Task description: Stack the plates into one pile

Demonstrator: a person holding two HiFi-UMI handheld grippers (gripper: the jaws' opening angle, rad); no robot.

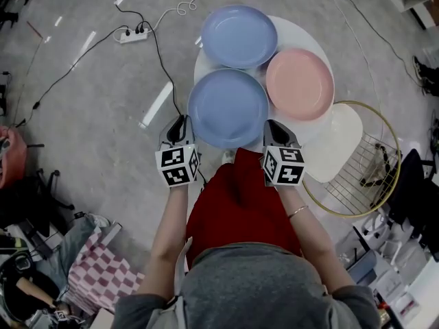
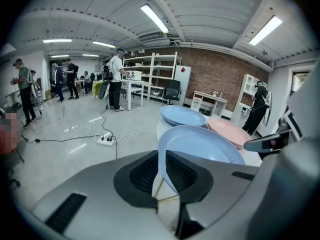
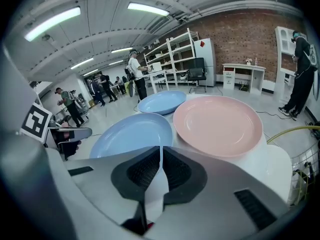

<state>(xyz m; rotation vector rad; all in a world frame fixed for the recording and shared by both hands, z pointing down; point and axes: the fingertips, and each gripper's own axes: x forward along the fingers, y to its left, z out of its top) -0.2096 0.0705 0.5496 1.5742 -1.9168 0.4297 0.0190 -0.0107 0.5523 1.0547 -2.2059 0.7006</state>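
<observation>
Three plates lie side by side on a round white table (image 1: 304, 38): a blue plate (image 1: 239, 36) at the far side, a second blue plate (image 1: 228, 108) nearest me, and a pink plate (image 1: 300, 84) to the right. My left gripper (image 1: 180, 125) hovers at the near blue plate's left rim. In the left gripper view the left gripper (image 2: 162, 154) has its jaws a little apart, and that plate's (image 2: 200, 146) rim shows through the gap. My right gripper (image 1: 278, 130) sits at the same plate's right front edge. The right gripper (image 3: 160, 151) is shut and empty, and the pink plate (image 3: 218, 124) lies ahead of it.
A cream chair seat (image 1: 337, 142) and a gold-rimmed wire basket (image 1: 374, 173) stand to the right of the table. A power strip (image 1: 132, 35) and cables lie on the floor at the far left. Several people, shelves and desks fill the room behind.
</observation>
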